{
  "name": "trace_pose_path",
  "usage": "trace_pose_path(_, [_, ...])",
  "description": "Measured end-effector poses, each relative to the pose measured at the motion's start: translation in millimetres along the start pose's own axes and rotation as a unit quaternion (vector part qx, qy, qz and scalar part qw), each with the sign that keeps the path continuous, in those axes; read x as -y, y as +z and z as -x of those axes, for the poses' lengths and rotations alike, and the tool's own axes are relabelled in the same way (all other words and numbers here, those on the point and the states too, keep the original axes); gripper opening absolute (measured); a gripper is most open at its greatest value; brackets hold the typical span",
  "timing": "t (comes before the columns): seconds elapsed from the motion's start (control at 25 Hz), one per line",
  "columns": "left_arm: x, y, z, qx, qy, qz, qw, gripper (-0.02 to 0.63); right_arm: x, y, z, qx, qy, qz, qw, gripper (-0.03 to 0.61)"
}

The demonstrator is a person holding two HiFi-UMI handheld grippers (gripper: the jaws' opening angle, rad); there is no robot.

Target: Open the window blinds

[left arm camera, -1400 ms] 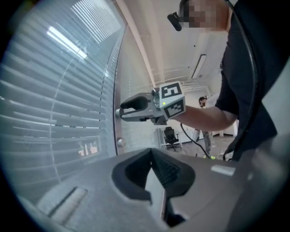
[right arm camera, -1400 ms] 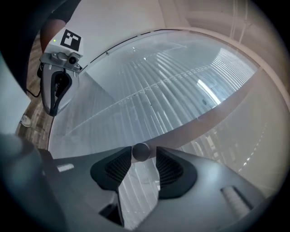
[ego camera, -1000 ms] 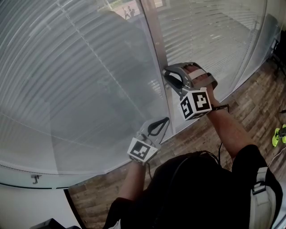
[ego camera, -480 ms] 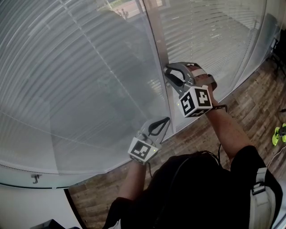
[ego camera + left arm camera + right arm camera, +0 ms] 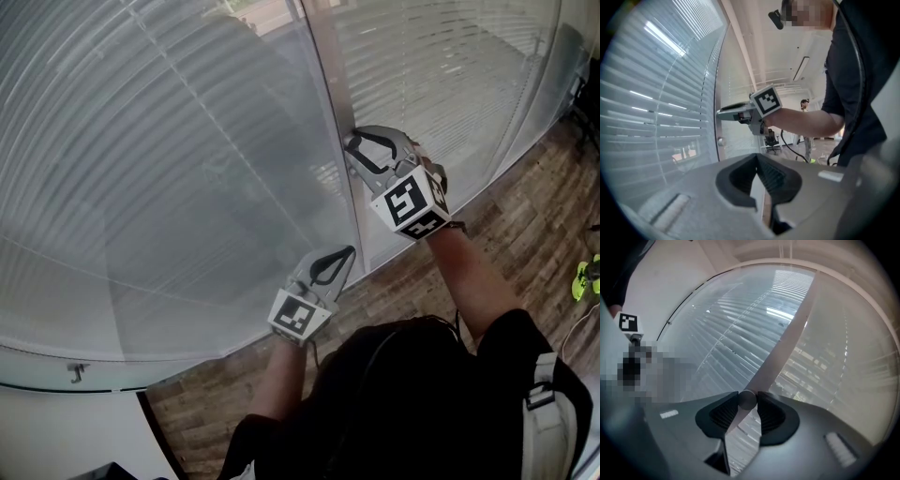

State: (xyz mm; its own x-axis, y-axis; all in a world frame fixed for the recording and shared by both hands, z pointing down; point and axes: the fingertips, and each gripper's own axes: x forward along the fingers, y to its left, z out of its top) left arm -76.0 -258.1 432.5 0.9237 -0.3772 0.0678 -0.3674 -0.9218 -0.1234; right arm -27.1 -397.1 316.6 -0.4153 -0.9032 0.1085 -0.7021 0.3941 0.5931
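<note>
A wood-plank floor (image 5: 511, 220) runs in a band from seven o'clock to two o'clock in the head view. A small yellow-green object (image 5: 587, 281) lies on it at three o'clock.

Window blinds (image 5: 187, 169): pale horizontal slats behind glass, two panels flanking vertical mullion (image 5: 330, 103), lowered full height, slats tilted nearly shut, thin light slits. Small round knob (image 5: 746, 400) on mullion, pinched between right gripper (image 5: 352, 142) pads.

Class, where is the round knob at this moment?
Right gripper view, lower centre: the knob sits clamped in the right tool, on the post between two blinds.
</note>
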Motion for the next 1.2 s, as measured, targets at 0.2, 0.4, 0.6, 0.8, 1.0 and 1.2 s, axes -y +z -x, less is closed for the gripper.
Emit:
trace_pose_path(0.2, [0, 0, 5, 0.004, 0.003, 0.011, 0.9999, 0.005, 3, -4, -2, 0.027, -0.002, -0.115, 0.993, 0.132])
trace_pose_path(0.4, [2, -4, 11, -0.014, -0.001, 0.006, 0.9999, 0.005, 7, -5, -1, 0.045, -0.003, -0.204, 0.978, 0.132])
trace_pose_path(0.6, [1, -6, 16, -0.006, -0.002, 0.005, 1.0, 0.005, 10, -13, -1, 0.061, -0.008, -0.277, 0.959, 0.132])
trace_pose_path(0.8, [0, -6, 22, -0.004, 0.0, 0.005, 1.0, 0.004, 12, -12, 1, 0.078, -0.012, -0.355, 0.932, 0.132])
trace_pose_path(1.0, [-1, -14, 28, -0.015, -0.003, 0.005, 0.9999, 0.005, 14, -12, -1, 0.084, -0.024, -0.388, 0.917, 0.132])
trace_pose_path(1.2, [1, -10, 28, -0.009, -0.005, 0.02, 0.9997, 0.005, 13, -12, 1, 0.082, -0.028, -0.376, 0.923, 0.132])
